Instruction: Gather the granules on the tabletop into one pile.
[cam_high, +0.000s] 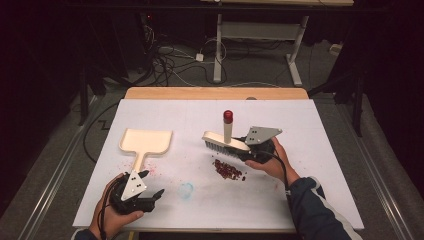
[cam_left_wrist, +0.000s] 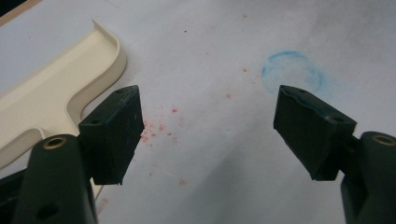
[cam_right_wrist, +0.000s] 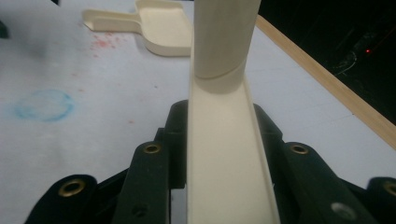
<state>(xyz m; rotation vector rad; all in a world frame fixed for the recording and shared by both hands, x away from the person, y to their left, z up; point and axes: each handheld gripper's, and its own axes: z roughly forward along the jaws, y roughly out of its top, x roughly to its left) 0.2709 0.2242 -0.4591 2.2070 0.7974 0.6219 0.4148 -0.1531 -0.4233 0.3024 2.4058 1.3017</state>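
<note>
At the centre of the high view the right gripper (cam_high: 250, 149) clamps the back of a cream brush (cam_high: 226, 142), whose head runs left to right with bristles down and whose red-capped handle stands upright, just above a pile of dark red crumbs (cam_high: 228, 170). In the right gripper view the brush (cam_right_wrist: 224, 154) hides the jaw tips and its handle is cut off at the top edge. At lower left the left gripper (cam_high: 152, 186) rests with its 2 jaws apart and empty, beside the cream dustpan (cam_high: 146, 142), whose handle points down the frame, with a faint blue ring (cam_high: 186, 190) to its right.
</note>
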